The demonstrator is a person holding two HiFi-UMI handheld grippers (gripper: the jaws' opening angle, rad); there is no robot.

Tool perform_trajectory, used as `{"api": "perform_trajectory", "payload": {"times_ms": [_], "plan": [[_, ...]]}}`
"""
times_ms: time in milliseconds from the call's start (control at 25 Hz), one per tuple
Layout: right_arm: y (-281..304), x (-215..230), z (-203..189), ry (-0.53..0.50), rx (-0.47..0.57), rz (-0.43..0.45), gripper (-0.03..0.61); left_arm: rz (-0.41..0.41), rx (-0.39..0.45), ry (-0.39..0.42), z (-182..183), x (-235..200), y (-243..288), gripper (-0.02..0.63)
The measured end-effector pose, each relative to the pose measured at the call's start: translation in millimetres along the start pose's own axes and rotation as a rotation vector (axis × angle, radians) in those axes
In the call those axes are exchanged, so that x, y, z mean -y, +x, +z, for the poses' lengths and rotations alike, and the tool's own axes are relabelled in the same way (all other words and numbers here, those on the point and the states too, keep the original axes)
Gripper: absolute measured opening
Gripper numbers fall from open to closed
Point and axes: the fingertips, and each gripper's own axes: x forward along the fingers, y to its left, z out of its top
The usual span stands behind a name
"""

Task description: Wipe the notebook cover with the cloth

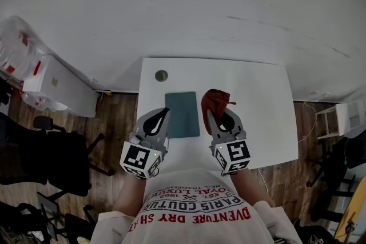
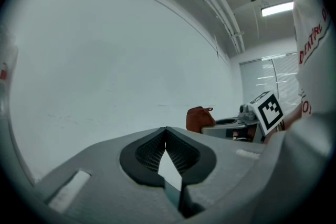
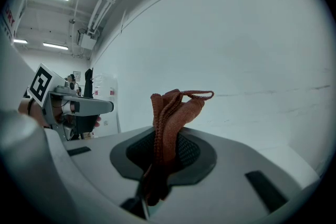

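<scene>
A teal notebook (image 1: 182,114) lies flat on the white table (image 1: 257,106), near its front middle. My left gripper (image 1: 166,111) hovers over the notebook's left edge, shut with nothing between its jaws (image 2: 166,129). My right gripper (image 1: 209,113) is just right of the notebook, shut on a rust-red cloth (image 1: 215,101). In the right gripper view the cloth (image 3: 173,110) stands bunched up out of the jaws, a loop at its top. Both gripper views look at the pale wall, so both grippers are held off the table. From the left gripper view the cloth (image 2: 200,117) shows at the right.
A round cable hole (image 1: 161,75) sits at the table's back left. On the wood floor to the left are a white cabinet (image 1: 60,86), plastic bags (image 1: 17,48) and a black chair (image 1: 54,160). A white shelf unit (image 1: 343,120) stands at the right.
</scene>
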Motion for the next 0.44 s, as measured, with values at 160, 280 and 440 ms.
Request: {"api": "perform_trajectory", "payload": {"times_ms": [160, 280, 440], "plan": [[0.1, -0.1, -1.6, 0.003, -0.006, -0.002, 0.072, -0.003, -0.007, -0.001, -1.6, 0.4, 0.7, 0.009], [0.4, -2.1, -3.8, 0.001, -0.014, 0.000, 0.072, -0.004, -0.009, -0.001, -2.3, 0.5, 0.5, 0.009], [4.1, -4.2, -5.5, -0.004, -0.027, 0.000, 0.072, 0.004, -0.013, 0.002, -1.7, -4.5, 0.9, 0.009]]}}
